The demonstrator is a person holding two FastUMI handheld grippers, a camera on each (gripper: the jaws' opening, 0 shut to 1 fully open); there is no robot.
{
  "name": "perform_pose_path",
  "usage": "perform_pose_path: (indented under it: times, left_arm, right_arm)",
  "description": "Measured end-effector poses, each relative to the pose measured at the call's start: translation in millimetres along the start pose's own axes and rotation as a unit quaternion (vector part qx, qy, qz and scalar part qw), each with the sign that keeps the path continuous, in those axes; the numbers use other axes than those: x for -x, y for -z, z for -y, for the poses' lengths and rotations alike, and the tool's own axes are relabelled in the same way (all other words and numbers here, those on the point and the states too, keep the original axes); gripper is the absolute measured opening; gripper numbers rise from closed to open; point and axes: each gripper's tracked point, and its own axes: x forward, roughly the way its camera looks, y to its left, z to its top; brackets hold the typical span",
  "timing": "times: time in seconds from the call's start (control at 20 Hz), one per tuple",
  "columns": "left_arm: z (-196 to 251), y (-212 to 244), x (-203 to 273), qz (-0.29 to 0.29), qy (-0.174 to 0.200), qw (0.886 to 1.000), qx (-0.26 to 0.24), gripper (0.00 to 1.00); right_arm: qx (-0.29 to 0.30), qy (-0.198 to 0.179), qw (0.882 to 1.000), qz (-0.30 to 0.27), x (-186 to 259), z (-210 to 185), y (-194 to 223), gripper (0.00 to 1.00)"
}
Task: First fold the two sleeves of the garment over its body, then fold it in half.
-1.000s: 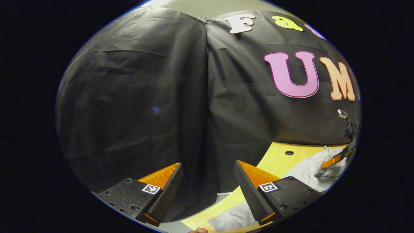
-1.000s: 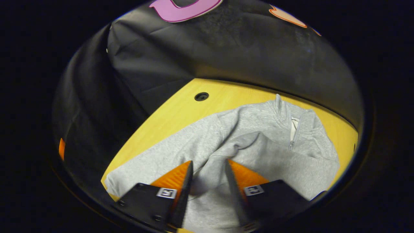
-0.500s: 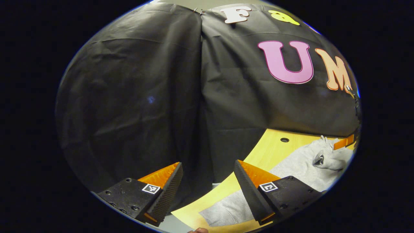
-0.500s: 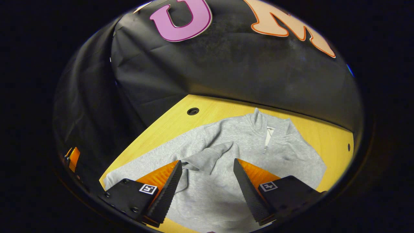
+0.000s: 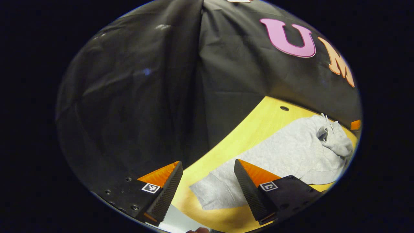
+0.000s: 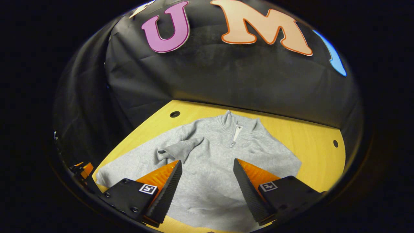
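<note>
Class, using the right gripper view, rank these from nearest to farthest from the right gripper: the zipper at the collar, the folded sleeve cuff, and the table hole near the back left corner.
1. Folded sleeve cuff, lying on the sweater's body, just beyond the right gripper, left.
2. Zipper, at the collar, centre.
3. Table hole, back left, by the wall.

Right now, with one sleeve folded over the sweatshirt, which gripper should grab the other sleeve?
Probably the left gripper. It is open, and the unfolded sleeve's cuff lies on the table just ahead between its fingers. The right gripper, also open, hangs over the sweatshirt's body, near the folded sleeve.
</note>
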Motion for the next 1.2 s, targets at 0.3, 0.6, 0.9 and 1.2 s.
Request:
perform_pose_path:
  times: [0.3,0.6,0.9,1.2]
  left_arm:
    - [0,42,-15,-0.067,-0.002,0.997,0.028,0.96]
    - [0,61,-17,-0.104,-0.005,0.994,0.039,0.97]
    - [16,55,-19,-0.108,0.027,0.993,0.024,0.72]
    - [30,52,-25,-0.121,0.039,0.991,0.039,0.11]
  right_arm:
    - [-0.007,0.022,1.0,0.003,18,26,8,0.99]
    - [-0.01,0.03,0.999,0.008,26,35,10,0.99]
    - [-0.015,0.025,1.0,0.011,28,31,11,0.96]
    - [-0.01,0.029,0.999,0.011,35,37,19,0.99]
